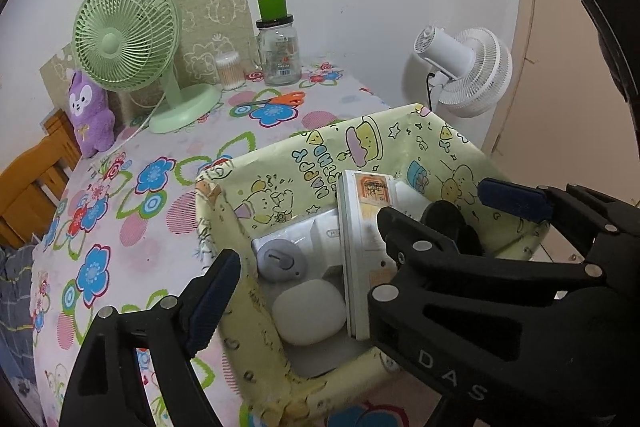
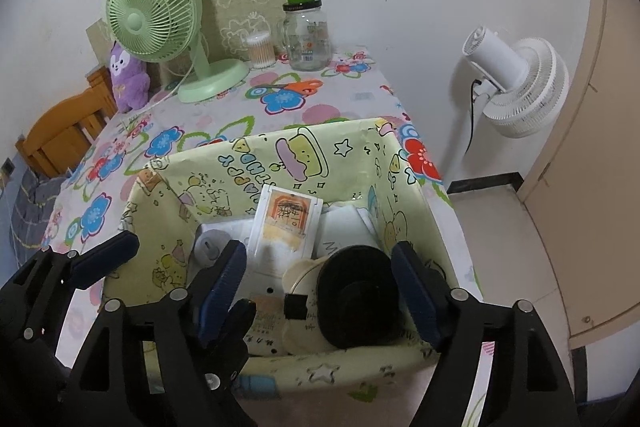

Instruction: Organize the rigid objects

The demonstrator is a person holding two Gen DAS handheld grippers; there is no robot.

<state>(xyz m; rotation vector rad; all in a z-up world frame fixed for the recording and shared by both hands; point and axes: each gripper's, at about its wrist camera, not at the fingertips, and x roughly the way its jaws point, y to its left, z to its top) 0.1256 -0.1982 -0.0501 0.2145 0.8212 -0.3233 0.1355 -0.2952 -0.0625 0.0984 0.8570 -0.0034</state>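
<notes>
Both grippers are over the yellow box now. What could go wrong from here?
1. The white case stands tilted among the packed items; a nudge could tip it over.
2. The box is full, and the black round item lies between the open right gripper fingers, so it may catch when that gripper lifts.
3. The left gripper straddles the box wall; moving sideways might drag the box.

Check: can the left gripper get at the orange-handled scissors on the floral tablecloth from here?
Probably yes. The left gripper is open over the yellow cartoon-print box; the orange-handled scissors lie beyond the box's far wall on bare cloth, nothing on them. It must clear that wall first.
</notes>
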